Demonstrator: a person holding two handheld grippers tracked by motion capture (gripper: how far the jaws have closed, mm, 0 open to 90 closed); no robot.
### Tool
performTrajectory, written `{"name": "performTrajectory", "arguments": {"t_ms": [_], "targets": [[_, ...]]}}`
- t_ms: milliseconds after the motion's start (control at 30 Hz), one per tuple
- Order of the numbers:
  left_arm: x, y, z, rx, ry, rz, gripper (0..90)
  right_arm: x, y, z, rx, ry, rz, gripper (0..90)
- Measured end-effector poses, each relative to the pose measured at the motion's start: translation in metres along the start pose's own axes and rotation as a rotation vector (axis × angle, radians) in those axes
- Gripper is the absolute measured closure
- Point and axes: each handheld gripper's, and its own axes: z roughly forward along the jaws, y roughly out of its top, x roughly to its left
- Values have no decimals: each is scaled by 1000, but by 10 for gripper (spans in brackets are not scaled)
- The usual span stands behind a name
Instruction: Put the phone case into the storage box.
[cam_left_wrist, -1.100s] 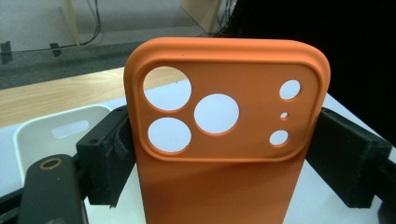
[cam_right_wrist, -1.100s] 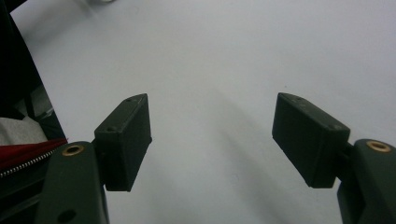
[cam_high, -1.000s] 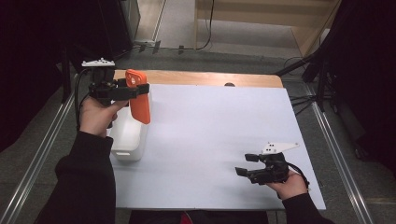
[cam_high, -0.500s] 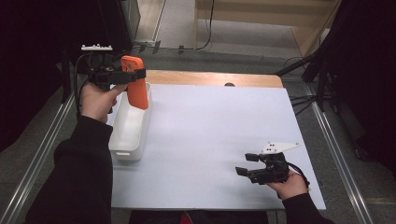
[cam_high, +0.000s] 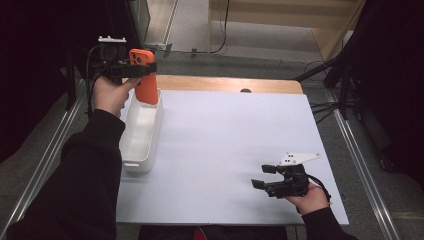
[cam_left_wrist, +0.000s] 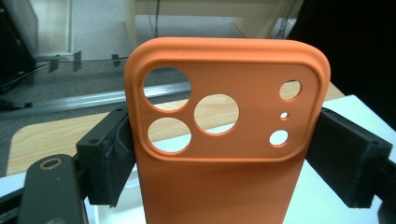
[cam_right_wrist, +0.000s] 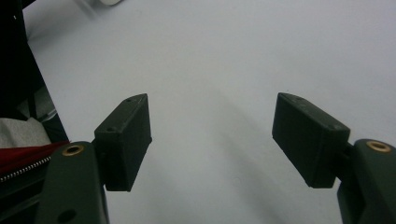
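Phone case (cam_high: 146, 80), orange and probably light, slightly flexible rubbery plastic, hangs upright over the far end of the white bin (cam_high: 140, 131) at the tabletop's (cam_high: 230, 140) far left corner. Its long axis runs vertically, camera-hole end up. The left gripper (cam_high: 141, 68) is clamped across its width just below the camera holes, a sound place to hold since the side rims look stiffest there. The right gripper (cam_high: 263, 176) rests near the near right corner, jaws apart and empty.
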Motion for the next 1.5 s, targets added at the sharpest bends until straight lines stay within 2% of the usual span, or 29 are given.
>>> {"name": "performTrajectory", "arguments": {"t_ms": [200,467,767,900,967,1267,1500], "targets": [[5,2,10,-10,39,-19,155,0,0,-1,-5,0,-1,272],[7,5,18,-25,50,-32,155,0,-2,-3,-8,-3,5,272],[12,4,32,-35,118,-39,155,-1,-3,-6,-19,-8,10,272],[13,3,36,-51,107,-38,154,-1,-3,-6,-20,-8,10,272],[13,2,39,-48,130,-14,154,0,-3,-6,-20,-6,11,272],[19,-5,51,-43,169,-53,155,-2,-2,-7,-31,-4,20,272],[24,-15,58,-39,169,-65,154,-1,-2,-6,-24,-2,16,272]]}}
